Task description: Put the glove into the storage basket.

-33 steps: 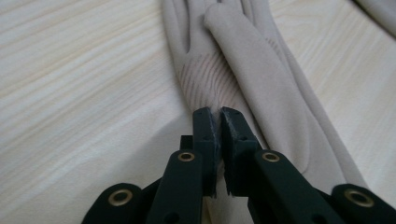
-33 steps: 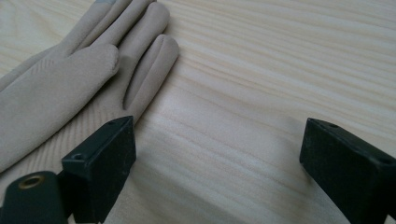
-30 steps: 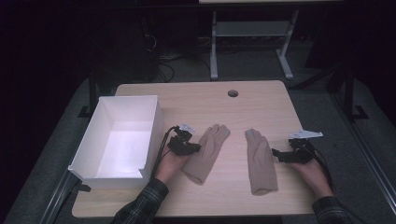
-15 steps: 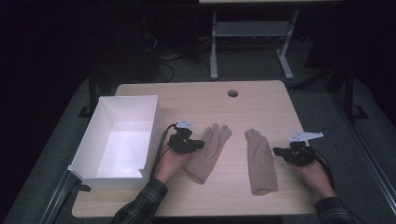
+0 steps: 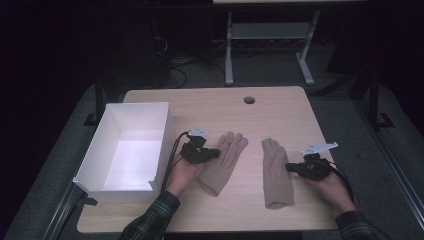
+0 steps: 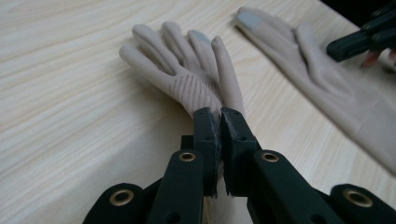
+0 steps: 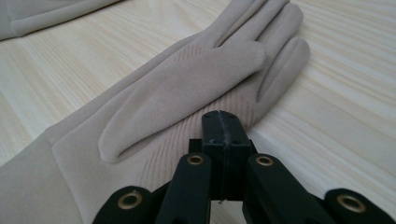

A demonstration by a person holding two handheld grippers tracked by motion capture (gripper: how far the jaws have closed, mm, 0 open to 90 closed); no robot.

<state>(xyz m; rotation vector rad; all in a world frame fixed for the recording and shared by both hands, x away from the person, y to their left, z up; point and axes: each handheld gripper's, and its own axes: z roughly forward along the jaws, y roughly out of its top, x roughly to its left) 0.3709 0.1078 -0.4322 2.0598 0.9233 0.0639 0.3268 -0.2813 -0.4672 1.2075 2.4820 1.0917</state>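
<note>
On table: two gloves [image 5: 223,162] (beige)

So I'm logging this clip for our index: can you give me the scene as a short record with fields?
surface: light wooden table
left glove: beige, flat, fingers spread, pointing away from the person
right glove: beige, flat, fingers together
left gripper: at the left glove's edge, jaws almost together, possibly pinching fabric
right gripper: at the right glove's edge, jaws pressed together; a grip on fabric cannot be told
box: white, open, nothing inside, left of the gloves
</note>
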